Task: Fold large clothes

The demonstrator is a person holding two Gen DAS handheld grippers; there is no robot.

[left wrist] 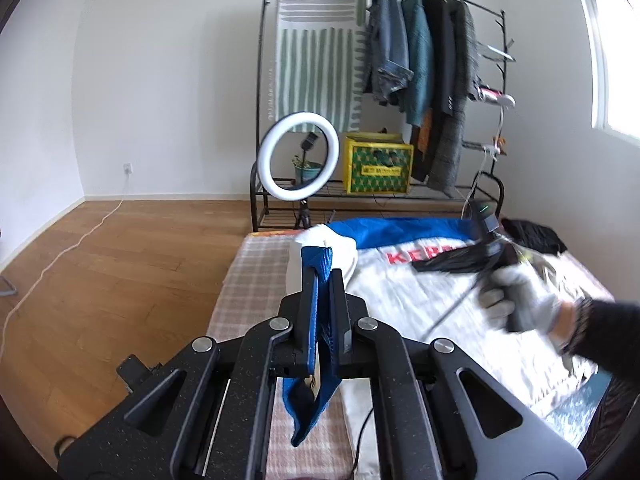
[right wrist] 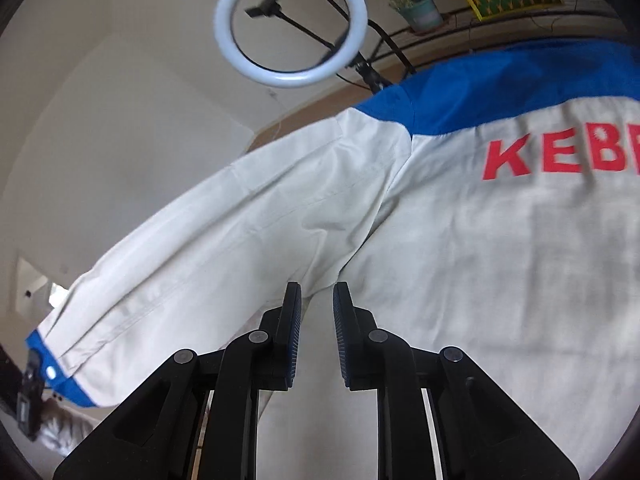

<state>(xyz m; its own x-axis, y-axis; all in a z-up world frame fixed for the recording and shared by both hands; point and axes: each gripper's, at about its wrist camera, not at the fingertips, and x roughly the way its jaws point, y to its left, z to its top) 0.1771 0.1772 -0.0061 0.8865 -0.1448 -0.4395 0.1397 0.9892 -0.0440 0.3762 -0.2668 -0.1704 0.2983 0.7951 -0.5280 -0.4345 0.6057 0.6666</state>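
Observation:
A white jacket (left wrist: 420,288) with a blue yoke and red letters lies back-up on the bed. My left gripper (left wrist: 322,276) is shut on the blue cuff (left wrist: 316,264) of its left sleeve and holds the sleeve raised above the bed. In the right wrist view the jacket (right wrist: 500,260) fills the frame, the sleeve (right wrist: 224,216) stretching out to the lower left, its blue cuff (right wrist: 60,376) held by the other gripper. My right gripper (right wrist: 316,292) is open and empty, its fingertips just over the fabric at the armpit. It also shows blurred in the left wrist view (left wrist: 452,264).
The bed has a checked cover (left wrist: 256,264). A ring light (left wrist: 298,156) on a tripod stands at the bed's far end. Behind it is a clothes rack (left wrist: 400,60) with hanging garments and a yellow box (left wrist: 378,168). A dark garment (left wrist: 532,236) lies at the bed's far right. Wooden floor lies left.

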